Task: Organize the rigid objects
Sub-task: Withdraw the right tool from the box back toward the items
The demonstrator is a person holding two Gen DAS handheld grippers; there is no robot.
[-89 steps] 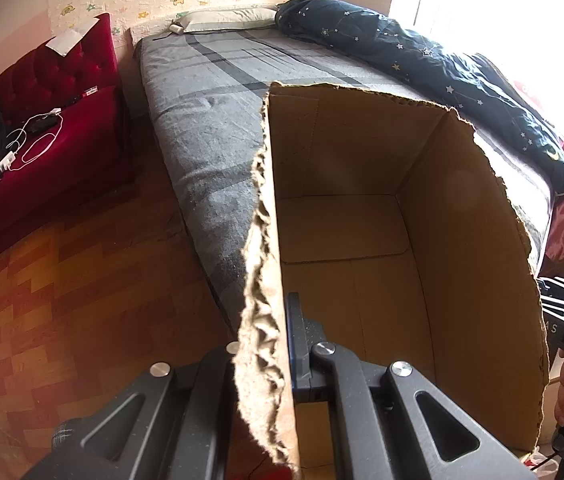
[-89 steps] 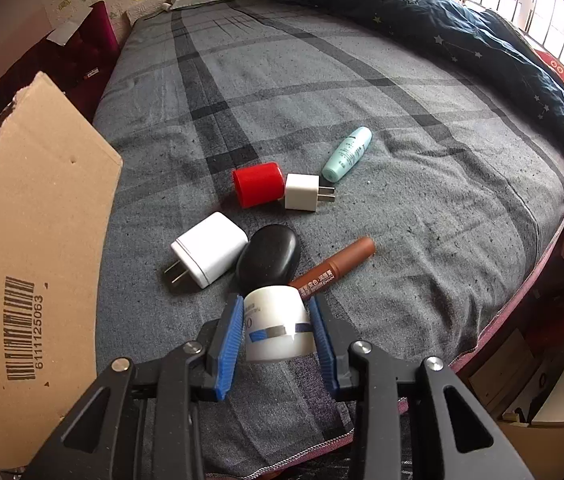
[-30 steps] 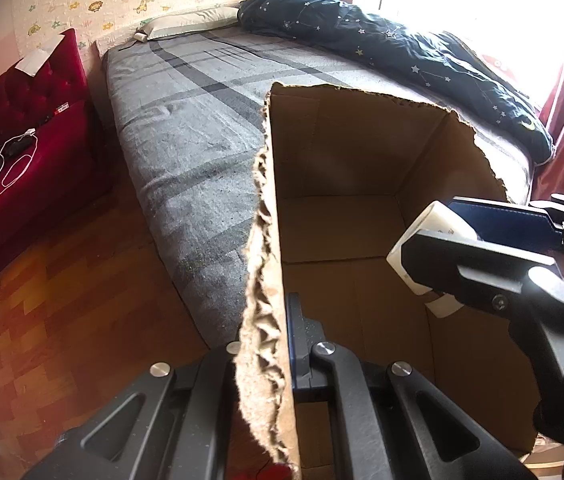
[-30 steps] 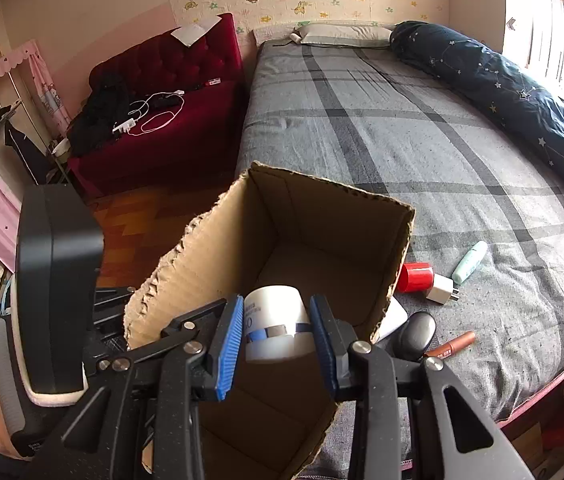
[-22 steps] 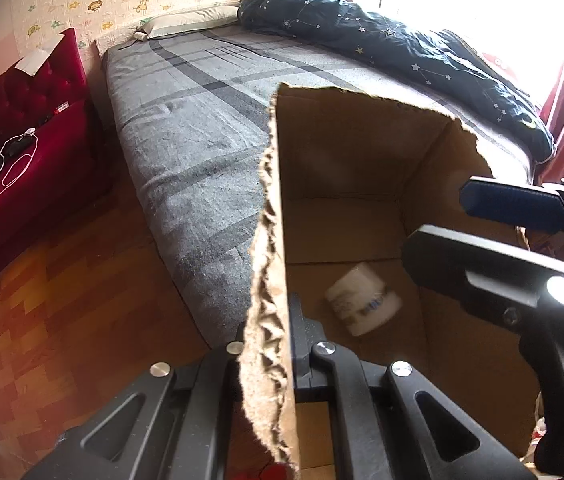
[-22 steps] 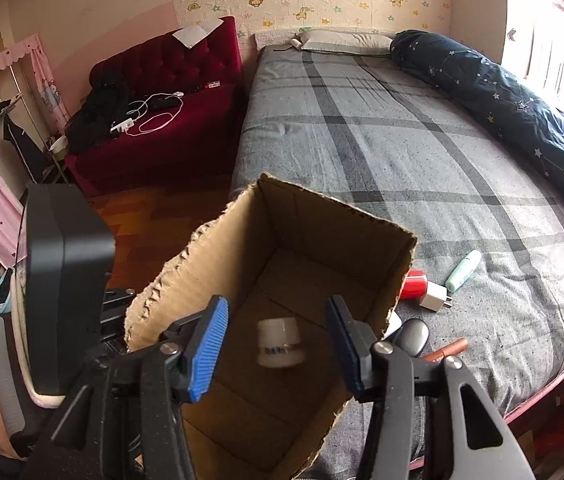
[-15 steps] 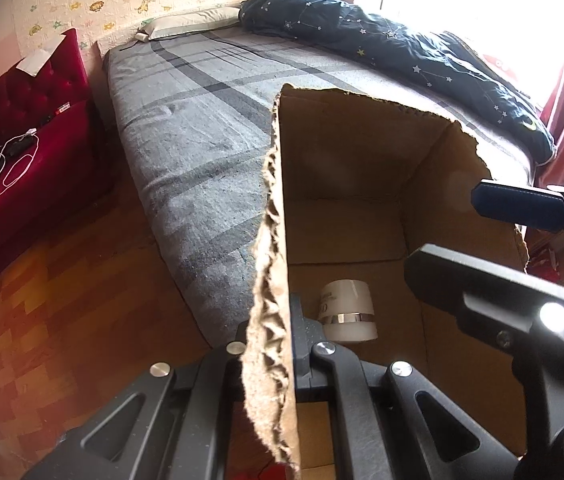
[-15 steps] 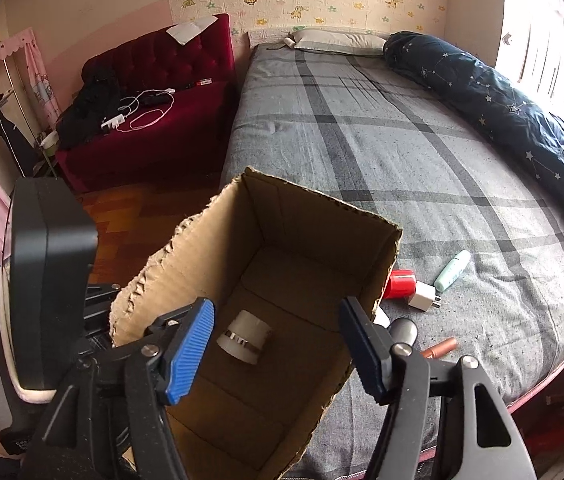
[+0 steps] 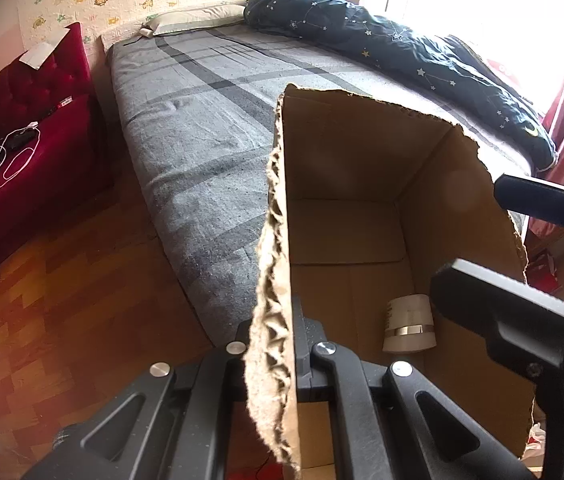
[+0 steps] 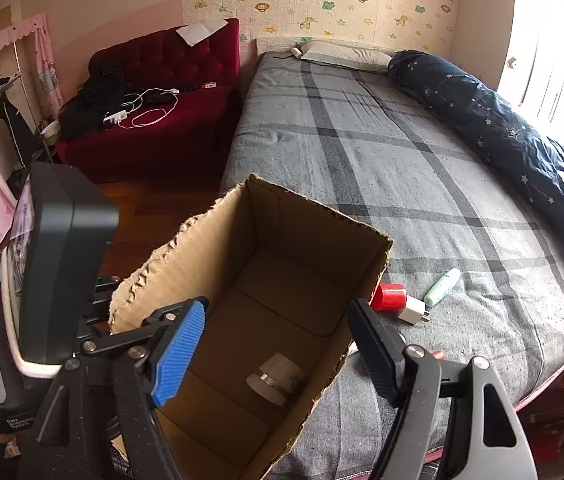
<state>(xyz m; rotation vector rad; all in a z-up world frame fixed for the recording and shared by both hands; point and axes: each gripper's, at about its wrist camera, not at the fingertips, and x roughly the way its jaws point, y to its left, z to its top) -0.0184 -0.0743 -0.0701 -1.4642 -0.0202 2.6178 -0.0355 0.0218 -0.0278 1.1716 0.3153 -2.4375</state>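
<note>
1. One item is packed: the jar (image 10: 277, 378) lies on its side on the floor of the box (image 10: 217, 248), toward its near right corner.
2. Still out on the bed (image 10: 362, 152), just right of the box, are a red cap (image 10: 389, 297) touching a white plug (image 10: 413, 310), and a mint tube (image 10: 443, 287) a little farther right. Anything else near the box's right wall is hidden behind the right gripper, so the count of what is left cannot be told. By this judgement the task is at an early stage.
3. The right gripper (image 10: 277, 354) hangs over the box mouth with its jaws wide apart, holding nothing and touching nothing.
4. The left gripper (image 9: 282, 344) has its jaws clamped on the box's torn left wall, one jaw outside and one inside, steadying the box at the near edge of the bed.
5. The next move likely calls for the right gripper to swing right to the cap or the plug.
</note>
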